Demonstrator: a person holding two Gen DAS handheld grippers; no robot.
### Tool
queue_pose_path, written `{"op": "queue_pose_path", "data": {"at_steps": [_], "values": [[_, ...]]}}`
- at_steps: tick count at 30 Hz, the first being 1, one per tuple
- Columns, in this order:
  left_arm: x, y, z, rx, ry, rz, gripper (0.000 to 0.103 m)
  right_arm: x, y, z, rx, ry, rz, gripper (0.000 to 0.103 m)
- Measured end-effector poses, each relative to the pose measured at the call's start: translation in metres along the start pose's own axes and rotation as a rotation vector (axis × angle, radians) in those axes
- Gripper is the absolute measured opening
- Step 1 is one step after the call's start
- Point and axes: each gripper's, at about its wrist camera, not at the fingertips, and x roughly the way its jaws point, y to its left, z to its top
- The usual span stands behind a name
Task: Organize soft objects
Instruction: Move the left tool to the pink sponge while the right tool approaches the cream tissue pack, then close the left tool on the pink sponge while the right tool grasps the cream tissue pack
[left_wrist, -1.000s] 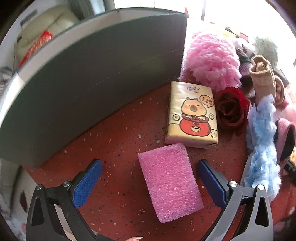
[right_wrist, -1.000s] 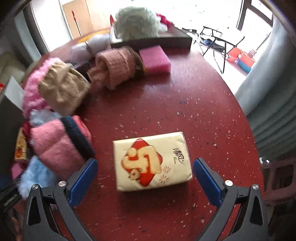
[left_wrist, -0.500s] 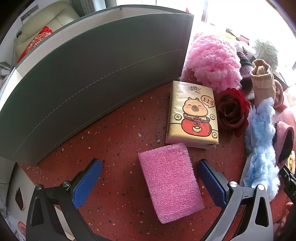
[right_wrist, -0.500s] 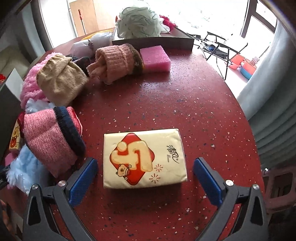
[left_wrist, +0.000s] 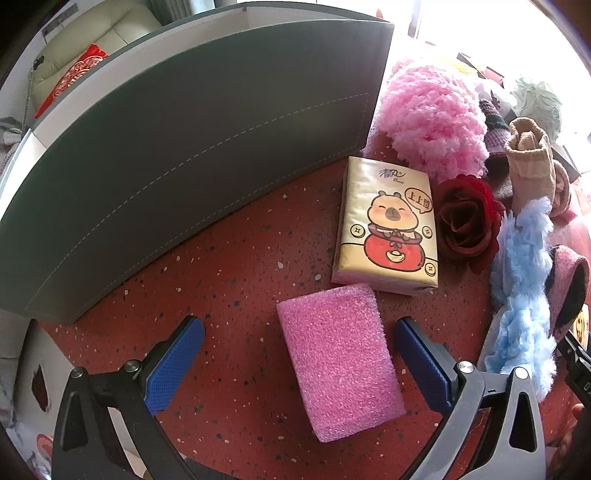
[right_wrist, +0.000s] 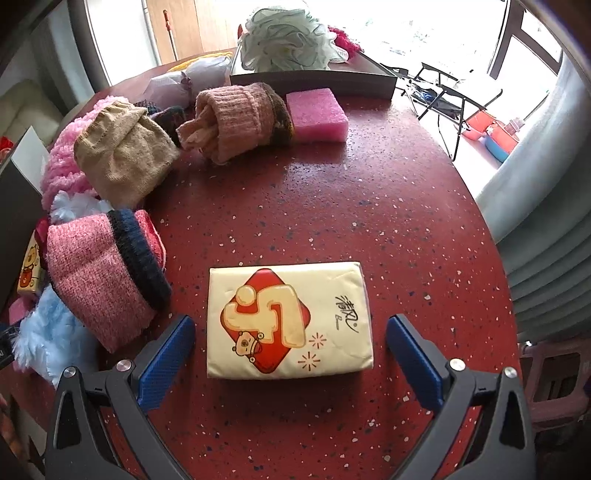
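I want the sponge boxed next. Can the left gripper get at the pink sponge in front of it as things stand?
Probably yes. The left gripper is open, with the pink sponge lying flat between its fingers and nothing on top; the tissue pack sits just past its far end.

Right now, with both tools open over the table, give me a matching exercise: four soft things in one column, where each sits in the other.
Things:
1. pink sponge
2. red-diamond tissue pack
3. red rose
4. mesh bath pouf

Places:
A. in the dark tray at the far side
B. between the left tool's fingers
C. between the capybara tissue pack and the blue fluffy piece
D. between the right tool's fingers

Pairs: 1-B, 2-D, 3-C, 4-A
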Motion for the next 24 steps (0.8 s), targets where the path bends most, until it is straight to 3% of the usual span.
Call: {"op": "queue_pose_path", "data": {"at_steps": [15, 16, 18, 21, 24], "values": [[-0.005, 0.008, 0.008, -0.007, -0.02, 0.003, 0.102, 0.003, 0.001, 0.003, -0.005, -0.003, 0.005, 0.102], [-0.006, 0.008, 0.009, -0.003, -0.022, 0.005, 0.096, 0.001, 0.001, 0.002, -0.004, -0.007, 0.013, 0.099], [-0.007, 0.008, 0.01, 0.019, -0.023, -0.001, 0.088, -0.005, 0.004, 0.001, -0.018, -0.032, 0.018, 0.077], [-0.013, 0.004, 0.01, 0.038, -0.033, -0.024, 0.051, -0.007, 0.006, -0.002, -0.018, -0.021, 0.033, 0.076], [-0.022, 0.001, 0.008, 0.081, -0.056, -0.04, 0.05, -0.009, 0.002, -0.006, 0.016, -0.013, 0.048, 0.076]]}}
